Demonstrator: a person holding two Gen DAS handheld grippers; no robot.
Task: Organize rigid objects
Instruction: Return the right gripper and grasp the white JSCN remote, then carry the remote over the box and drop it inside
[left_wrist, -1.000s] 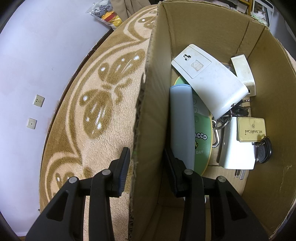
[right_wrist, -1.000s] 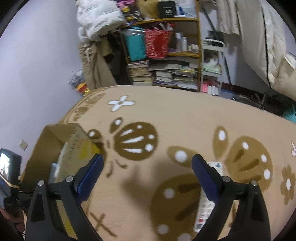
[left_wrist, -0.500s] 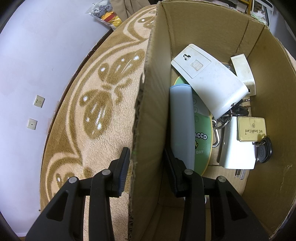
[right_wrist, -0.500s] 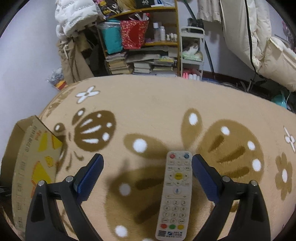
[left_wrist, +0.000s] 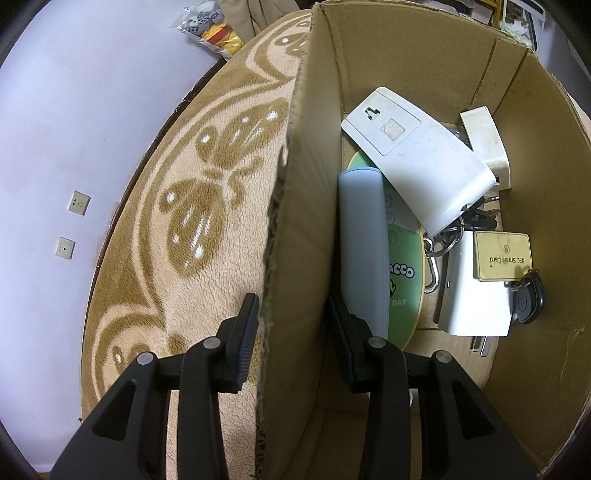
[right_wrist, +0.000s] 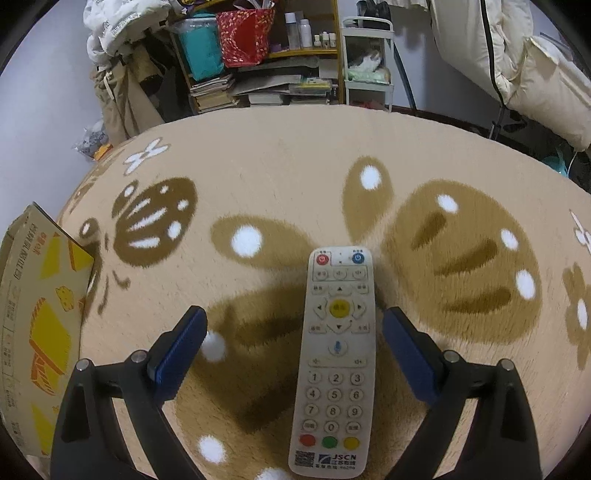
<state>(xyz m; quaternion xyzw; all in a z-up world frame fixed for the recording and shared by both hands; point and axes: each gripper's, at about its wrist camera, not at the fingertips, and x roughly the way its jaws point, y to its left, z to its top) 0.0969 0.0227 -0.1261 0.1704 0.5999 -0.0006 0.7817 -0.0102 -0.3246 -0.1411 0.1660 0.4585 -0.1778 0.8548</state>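
White remote (right_wrist: 335, 363), coloured buttons, flat on rug between spread right tool (right_wrist: 293, 347) fingers.

On my left, the tall brown cardboard box wall (left_wrist: 295, 229) stood between my left gripper's (left_wrist: 291, 321) fingers. On my right, bare beige patterned carpet (right_wrist: 288, 155) lay open around the white remote control (right_wrist: 336, 354), the box (right_wrist: 40, 314) far left.

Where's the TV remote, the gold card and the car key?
TV remote (right_wrist: 338, 354): right wrist view, its middle.
Gold card (left_wrist: 502, 255): left wrist view, its face.
Car key (left_wrist: 529, 300): left wrist view, black fob.
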